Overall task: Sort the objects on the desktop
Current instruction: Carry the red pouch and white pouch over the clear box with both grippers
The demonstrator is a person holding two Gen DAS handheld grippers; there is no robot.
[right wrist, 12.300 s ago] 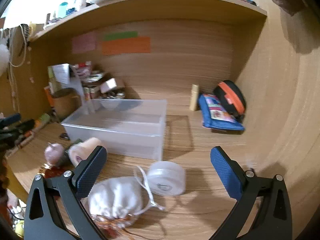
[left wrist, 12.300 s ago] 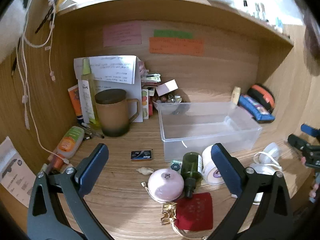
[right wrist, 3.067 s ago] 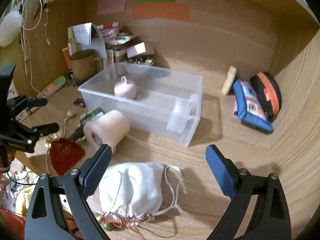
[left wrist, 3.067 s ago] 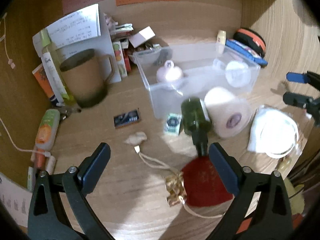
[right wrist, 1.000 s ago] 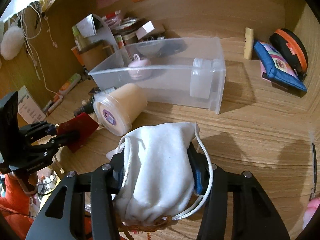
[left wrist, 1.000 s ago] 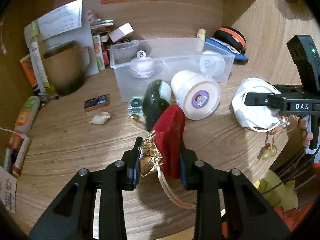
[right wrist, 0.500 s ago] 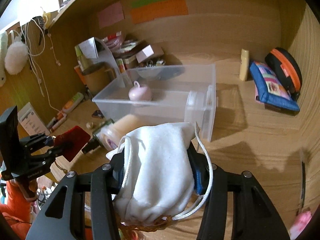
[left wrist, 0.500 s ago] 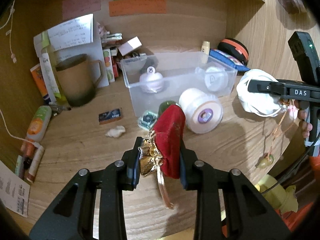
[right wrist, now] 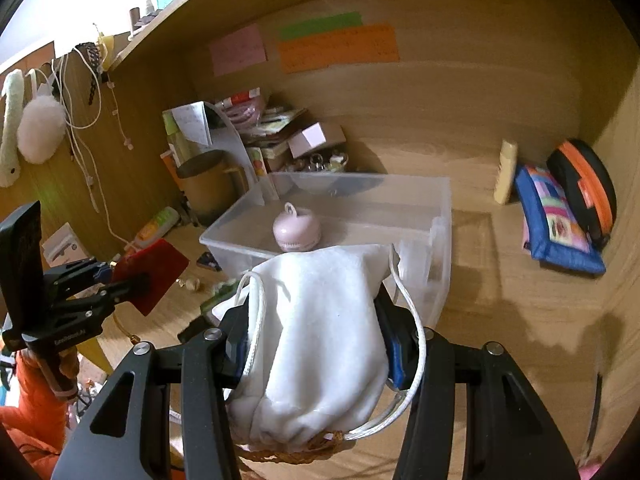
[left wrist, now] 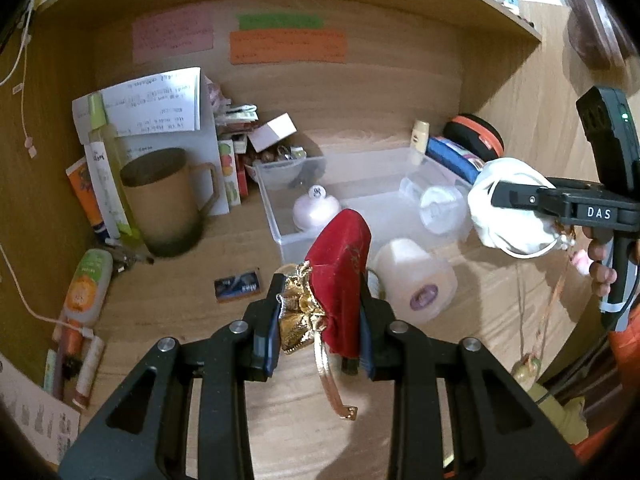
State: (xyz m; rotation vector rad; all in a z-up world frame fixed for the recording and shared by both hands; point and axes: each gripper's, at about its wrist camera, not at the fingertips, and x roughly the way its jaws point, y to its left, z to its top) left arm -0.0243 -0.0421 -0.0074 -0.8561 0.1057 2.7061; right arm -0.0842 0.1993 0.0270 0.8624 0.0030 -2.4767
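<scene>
Wood surrounds us on every side: a wooden bench (left wrist: pixel 160 320) set in an alcove, with pink, green and orange notes (left wrist: pixel 286 46) stuck on its back wall. We see the left tongs (left wrist: pixel 318 312) clamped on a red pouch (left wrist: pixel 340 276) with a gold neck, raised above the bench's front edge, its gold cord dangling. We see the right tongs (right wrist: pixel 316 344) clamped on a white drawstring bag (right wrist: pixel 320 328), likewise off the surface, a beaded cord hanging below it. Just beyond both stands a clear plastic bin (left wrist: pixel 280 216) at mid-bench; inside it sit a pink round case (right wrist: pixel 297 232) and a white round jar (left wrist: pixel 438 208) against the right wall. A cream-coloured roll (left wrist: pixel 416 280) lies on its side just in front of the bin. Toward the bench's left side stands a brown mug (left wrist: pixel 164 200), with a small dark card (left wrist: pixel 238 285) lying flat in front of it. In the back right corner rest a blue pouch (right wrist: pixel 556 224) and an orange-trimmed black case (right wrist: pixel 584 188).
</scene>
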